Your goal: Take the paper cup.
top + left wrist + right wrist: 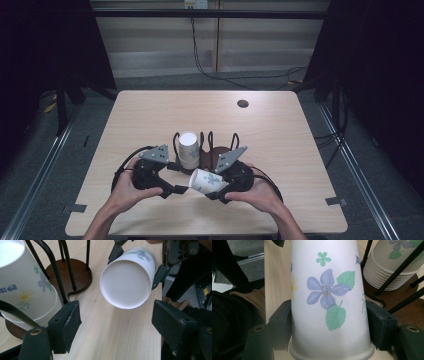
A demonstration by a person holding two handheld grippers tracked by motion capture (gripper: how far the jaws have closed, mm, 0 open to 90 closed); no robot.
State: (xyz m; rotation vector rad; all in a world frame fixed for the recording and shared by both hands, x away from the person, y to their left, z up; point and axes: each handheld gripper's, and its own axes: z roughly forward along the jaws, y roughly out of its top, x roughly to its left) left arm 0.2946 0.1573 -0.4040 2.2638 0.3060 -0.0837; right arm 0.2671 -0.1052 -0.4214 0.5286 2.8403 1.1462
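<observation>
Two grippers meet low over the counter (150, 120). On the left, the left gripper (175, 190) has its fingers (65, 326) spread wide, holding nothing. Next comes the stack (189, 148) in the rack (235, 141). On the right, the right gripper (216, 192) pinches a cup (206, 181) on its side, bottom toward the left gripper. Squeezing hard could crush the cup. The right gripper view shows its flower; the left gripper view shows its plain bottom.

table (150, 110): we see pale wood, bare toward 12 o'clock | grommet hole (243, 103): dark, round, at 1 o'clock on the top | cables (235, 80): black, trailing over grey floor past the 12 o'clock edge | tape marks (334, 201): grey, at the 4 and 8 o'clock corners
</observation>
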